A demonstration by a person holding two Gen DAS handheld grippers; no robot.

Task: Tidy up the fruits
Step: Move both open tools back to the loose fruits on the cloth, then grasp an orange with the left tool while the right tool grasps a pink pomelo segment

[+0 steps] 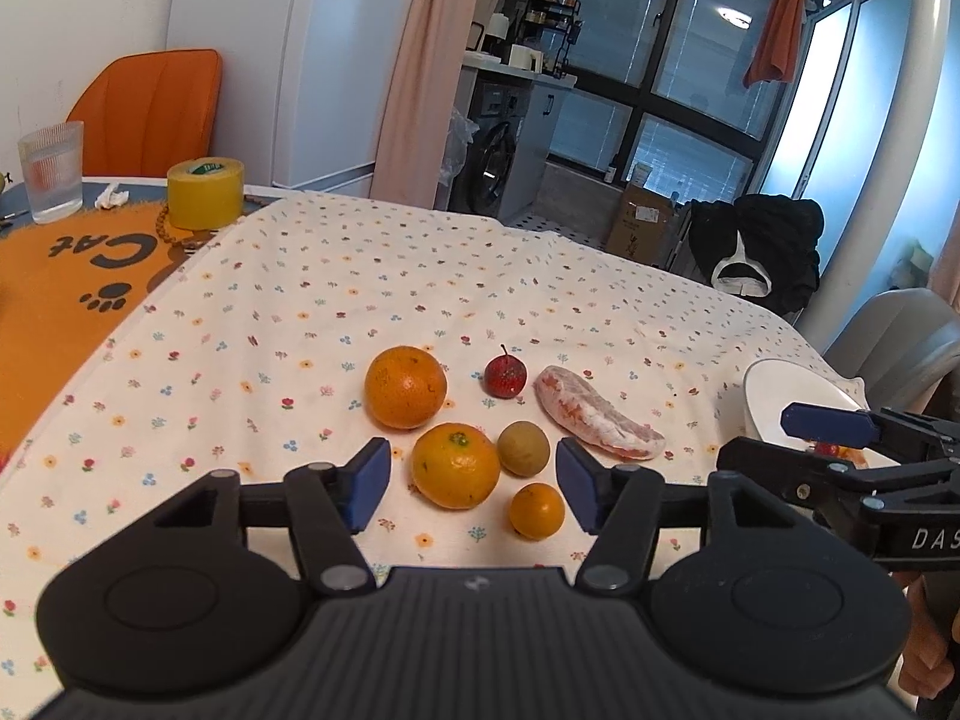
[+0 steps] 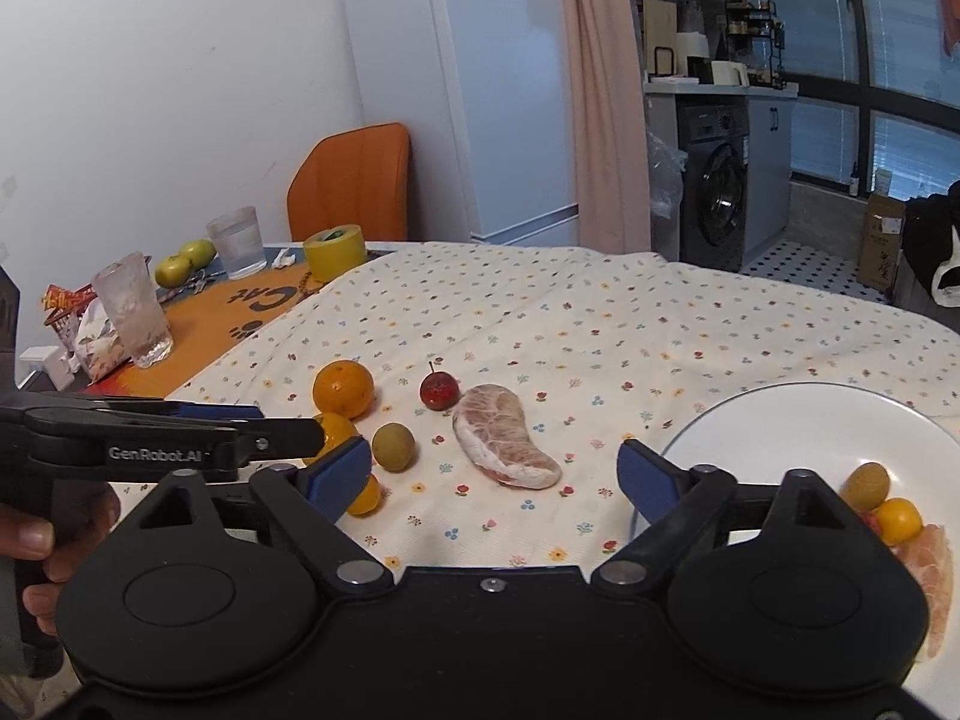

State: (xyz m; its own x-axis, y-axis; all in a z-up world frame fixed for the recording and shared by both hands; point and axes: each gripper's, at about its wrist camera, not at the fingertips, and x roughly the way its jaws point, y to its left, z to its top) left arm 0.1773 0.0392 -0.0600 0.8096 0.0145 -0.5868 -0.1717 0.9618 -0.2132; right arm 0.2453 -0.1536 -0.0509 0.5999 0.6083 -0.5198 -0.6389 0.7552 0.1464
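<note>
On the flowered cloth lie a big orange (image 1: 405, 387), a mandarin (image 1: 455, 465), a brownish-green fruit (image 1: 524, 448), a small orange fruit (image 1: 537, 510), a small red fruit (image 1: 505, 375) and a peeled pomelo segment (image 1: 594, 414). My left gripper (image 1: 471, 486) is open, with the mandarin and the brownish fruit between its blue pads. My right gripper (image 2: 492, 477) is open above bare cloth, the pomelo segment (image 2: 507, 438) just ahead. A white plate (image 2: 780, 420) at the right holds a brownish fruit (image 2: 866, 486), a small orange fruit (image 2: 898, 520) and a pomelo piece (image 2: 933, 576).
A yellow tape roll (image 1: 205, 192) and a glass (image 1: 51, 171) stand on the orange cat mat (image 1: 66, 294) at the left. Two green apples (image 2: 185, 261) and another glass (image 2: 133, 309) are there too. An orange chair (image 1: 150, 111) stands behind; a hand (image 2: 36, 540) holds the left gripper.
</note>
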